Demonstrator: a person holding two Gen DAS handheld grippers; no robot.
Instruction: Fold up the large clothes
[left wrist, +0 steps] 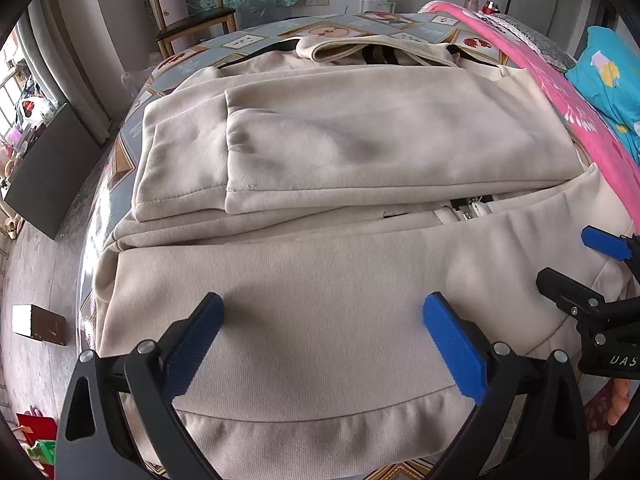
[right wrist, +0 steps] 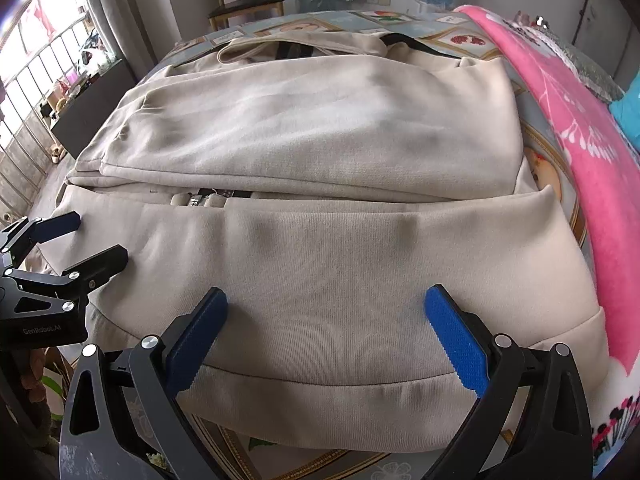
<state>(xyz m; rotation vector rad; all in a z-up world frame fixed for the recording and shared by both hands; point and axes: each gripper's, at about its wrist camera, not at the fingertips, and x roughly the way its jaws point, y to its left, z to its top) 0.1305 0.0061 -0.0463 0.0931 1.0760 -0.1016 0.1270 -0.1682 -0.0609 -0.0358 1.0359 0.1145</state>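
A large beige zip jacket [left wrist: 340,152] lies on the table, sleeves folded across its chest; it also shows in the right wrist view [right wrist: 320,140]. The bottom hem part [left wrist: 320,320] is folded up over the zipper [left wrist: 468,208]. My left gripper [left wrist: 322,316] is open and empty, hovering over the near left of the hem fold. My right gripper [right wrist: 326,312] is open and empty over the near right of the hem [right wrist: 320,392]. Each gripper shows in the other's view: the right gripper [left wrist: 580,264] and the left gripper [right wrist: 92,236], both open.
The table has a patterned cloth [left wrist: 248,40]. A pink blanket [right wrist: 592,152] lies along the right edge, with a turquoise cloth [left wrist: 612,76] beyond. A wooden chair [left wrist: 188,12] stands behind the table. A dark cabinet [left wrist: 48,168] and a small box [left wrist: 38,324] are on the left.
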